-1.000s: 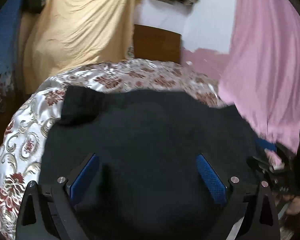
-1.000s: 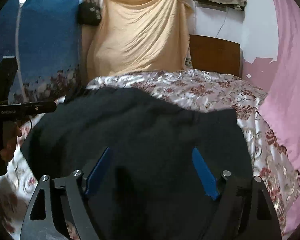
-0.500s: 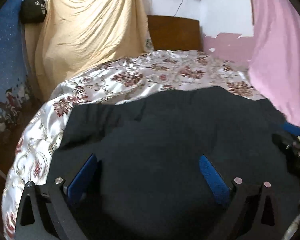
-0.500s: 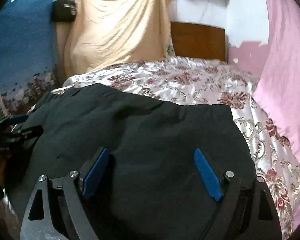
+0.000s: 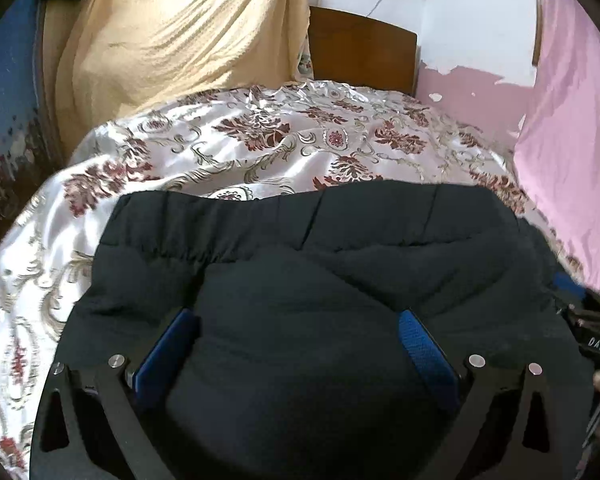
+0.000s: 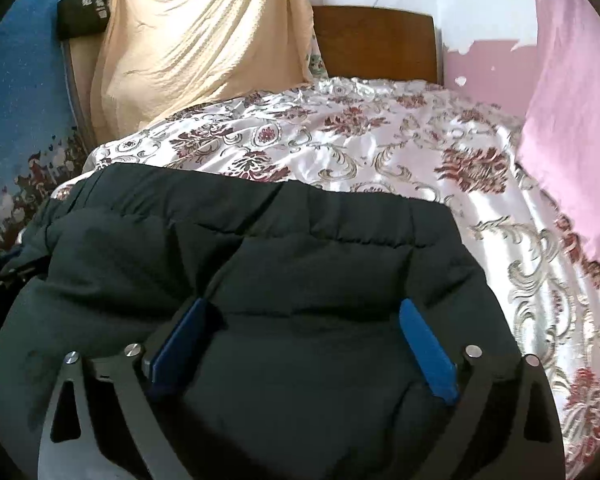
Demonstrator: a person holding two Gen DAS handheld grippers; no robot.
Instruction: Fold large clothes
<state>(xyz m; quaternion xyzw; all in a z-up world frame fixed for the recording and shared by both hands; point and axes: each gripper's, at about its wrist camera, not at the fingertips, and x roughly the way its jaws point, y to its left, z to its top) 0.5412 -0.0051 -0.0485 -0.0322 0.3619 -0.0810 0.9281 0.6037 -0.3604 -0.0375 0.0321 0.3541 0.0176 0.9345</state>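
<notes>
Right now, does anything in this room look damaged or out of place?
Yes. The pink wall paint beside the wooden headboard has flaked away in ragged patches, baring white. The black jacket lies puffy and rumpled on the floral bedspread.

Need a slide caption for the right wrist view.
Right hand-held gripper, jaws wide apart, over a black padded jacket lying on a floral satin bedspread.
</notes>
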